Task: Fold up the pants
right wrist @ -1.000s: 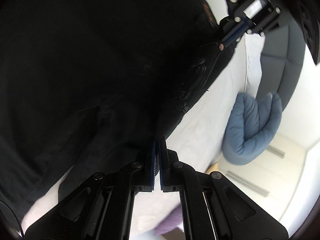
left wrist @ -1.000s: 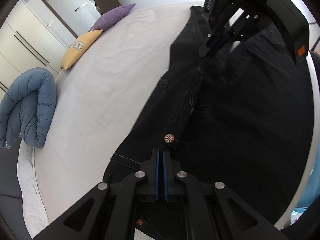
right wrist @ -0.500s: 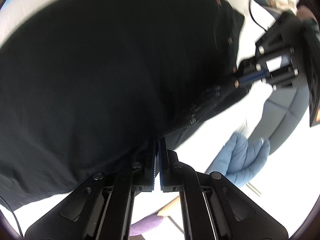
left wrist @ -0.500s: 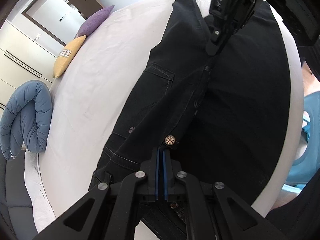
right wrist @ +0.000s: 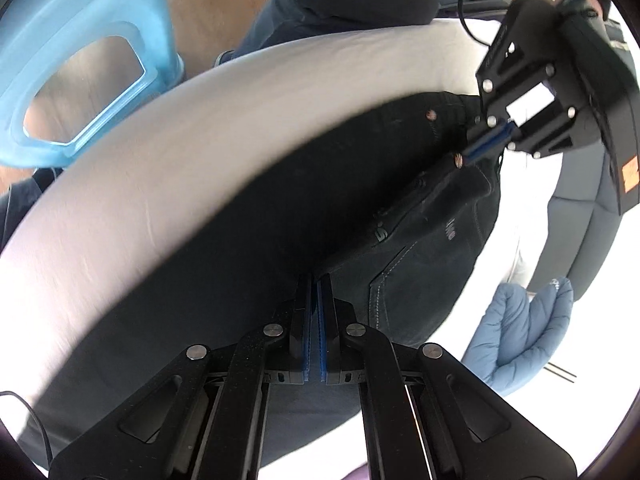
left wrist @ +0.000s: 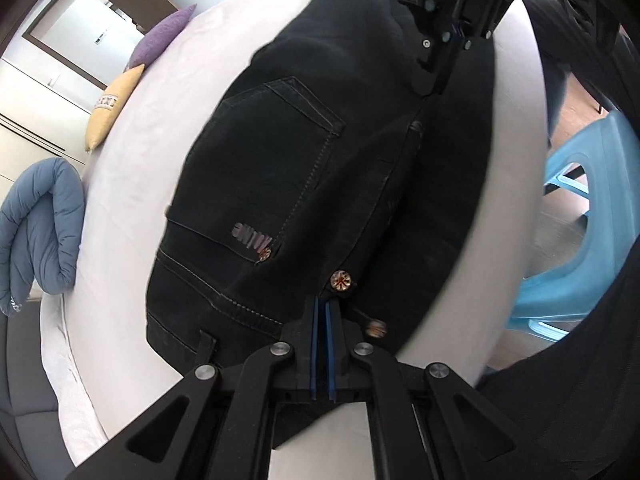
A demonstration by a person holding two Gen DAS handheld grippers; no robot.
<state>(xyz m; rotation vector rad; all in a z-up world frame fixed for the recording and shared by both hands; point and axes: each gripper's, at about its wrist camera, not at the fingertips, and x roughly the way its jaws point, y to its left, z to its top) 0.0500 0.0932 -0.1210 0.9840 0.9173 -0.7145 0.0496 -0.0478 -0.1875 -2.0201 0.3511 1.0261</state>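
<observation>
Pants (left wrist: 320,168) lie on bed (left wrist: 160,128), near its edge. Left gripper (left wrist: 322,304) at waistband end by the button (left wrist: 341,280); right gripper (right wrist: 314,280) at opposite end of same fold. Two pillows (left wrist: 120,92) at far side of bed, rolled duvet (left wrist: 36,228) left of it, stool (left wrist: 580,216) on floor to the right.

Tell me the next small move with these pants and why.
Probably lower both grippers until the carried edge lies flat, then let go. The left gripper is shut on the pants at the waistband button, the right gripper on the fabric further along, and the folded-over half already hangs over the white bed.
</observation>
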